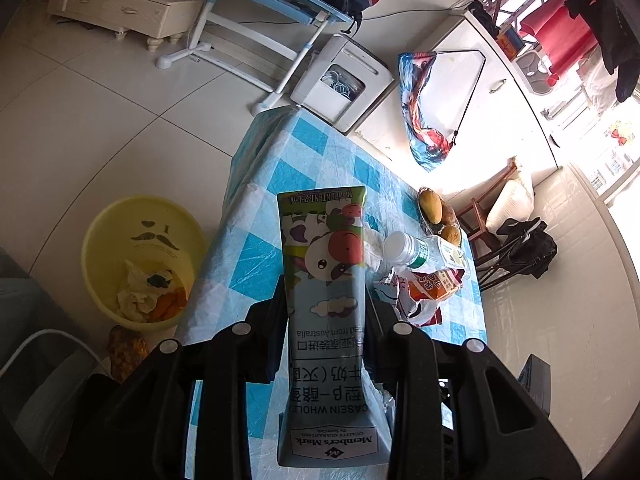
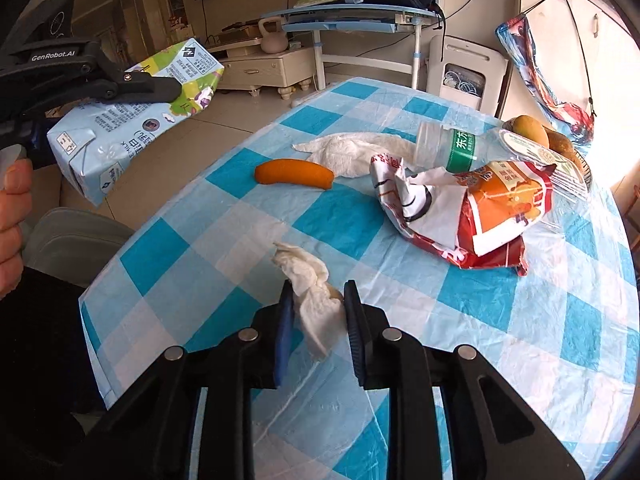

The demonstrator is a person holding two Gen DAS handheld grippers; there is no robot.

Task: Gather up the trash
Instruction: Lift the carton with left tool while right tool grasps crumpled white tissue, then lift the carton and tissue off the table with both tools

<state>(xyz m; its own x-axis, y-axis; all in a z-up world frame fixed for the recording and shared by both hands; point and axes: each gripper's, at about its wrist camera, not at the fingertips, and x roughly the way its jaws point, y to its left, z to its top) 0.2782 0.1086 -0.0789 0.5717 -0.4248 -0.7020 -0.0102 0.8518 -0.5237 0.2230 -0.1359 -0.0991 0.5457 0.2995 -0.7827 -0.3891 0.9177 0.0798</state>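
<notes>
Milk carton [image 1: 326,304] sits clamped lengthwise in my left jaws [image 1: 326,312], held above the near edge of the counter [image 1: 264,184] with its blue-checked cloth. Down on the floor to the left stands a yellow bin [image 1: 142,258] with crumpled trash inside. My right jaws [image 2: 316,300] have narrowed onto a crumpled tissue [image 2: 316,300], which lies on the cloth between the blue pads. Farther along the counter I see an orange peel [image 2: 294,173], a larger white tissue [image 2: 352,152] just behind it, a torn snack wrapper [image 2: 472,212], and an empty plastic bottle [image 2: 460,148] resting on the wrapper.
</notes>
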